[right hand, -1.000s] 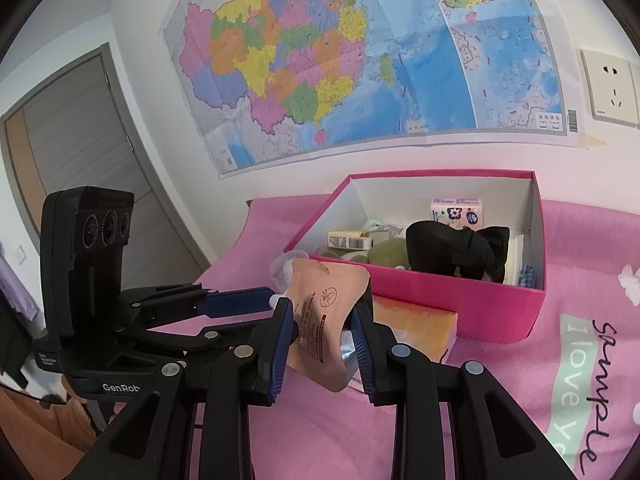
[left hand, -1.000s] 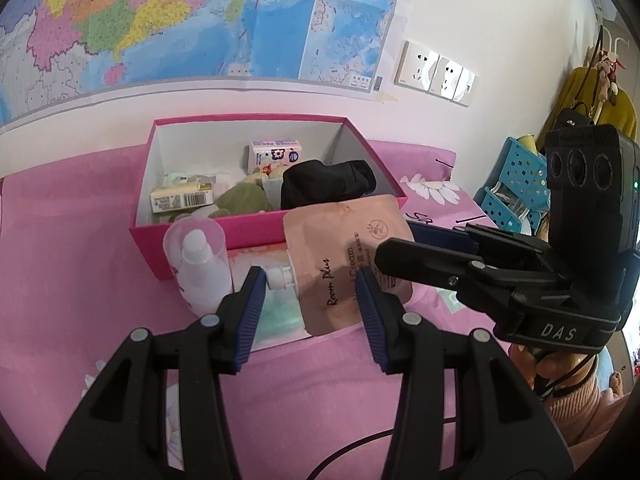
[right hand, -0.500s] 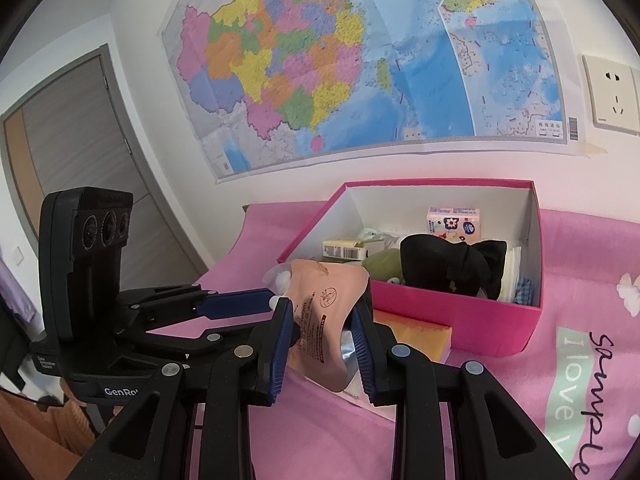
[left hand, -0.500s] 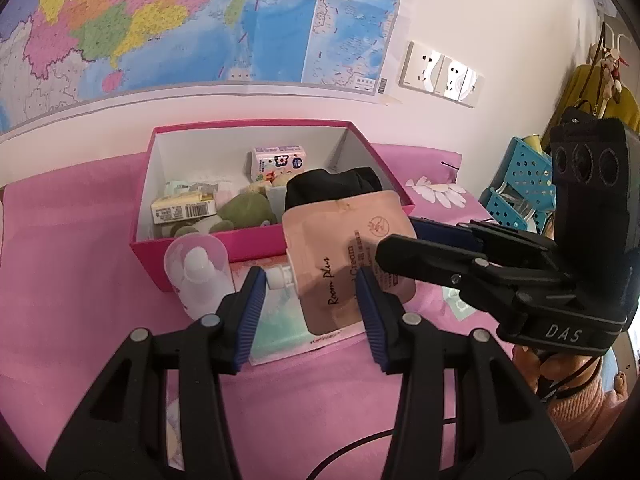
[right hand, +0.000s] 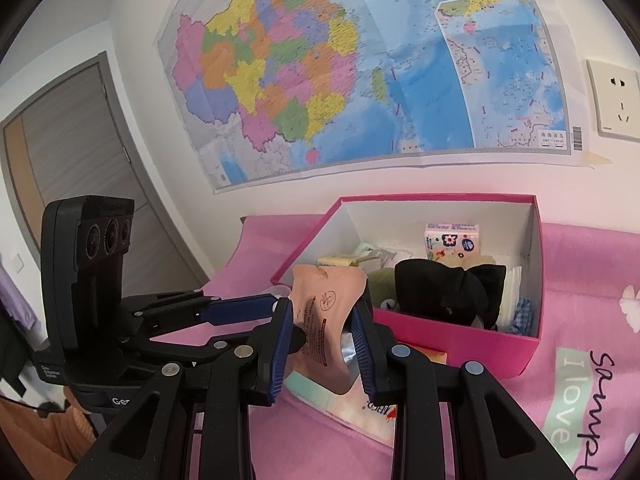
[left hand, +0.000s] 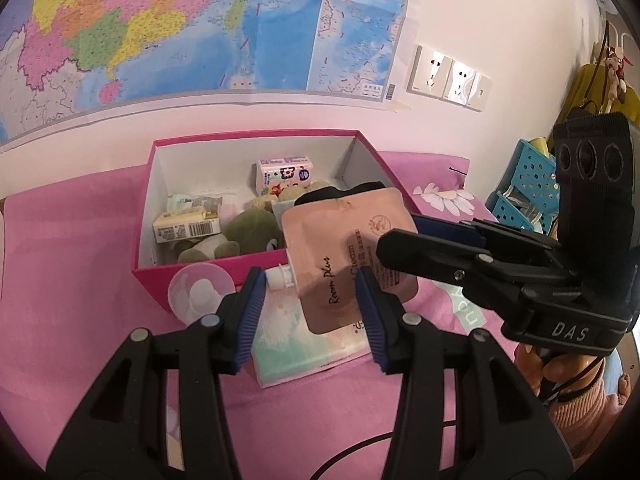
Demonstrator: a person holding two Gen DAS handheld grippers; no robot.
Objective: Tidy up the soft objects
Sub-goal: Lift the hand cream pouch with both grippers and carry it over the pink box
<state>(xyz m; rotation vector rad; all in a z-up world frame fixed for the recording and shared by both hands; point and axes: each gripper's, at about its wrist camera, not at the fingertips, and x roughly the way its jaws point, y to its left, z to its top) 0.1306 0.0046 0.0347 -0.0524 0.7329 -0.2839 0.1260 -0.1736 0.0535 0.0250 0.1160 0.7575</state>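
The right gripper (right hand: 322,332) grips the peach pouch (left hand: 348,248) above the pink box (left hand: 208,268), while the left gripper (left hand: 310,312) stands open and empty.

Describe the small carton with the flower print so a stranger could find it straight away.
Find the open pink box on the pink cloth under the wall map. Against its far inner wall stands the small carton, upright. It alone there is white and lilac with a cartoon flower print; the other carton nearby lies flat, pale yellow with a barcode.
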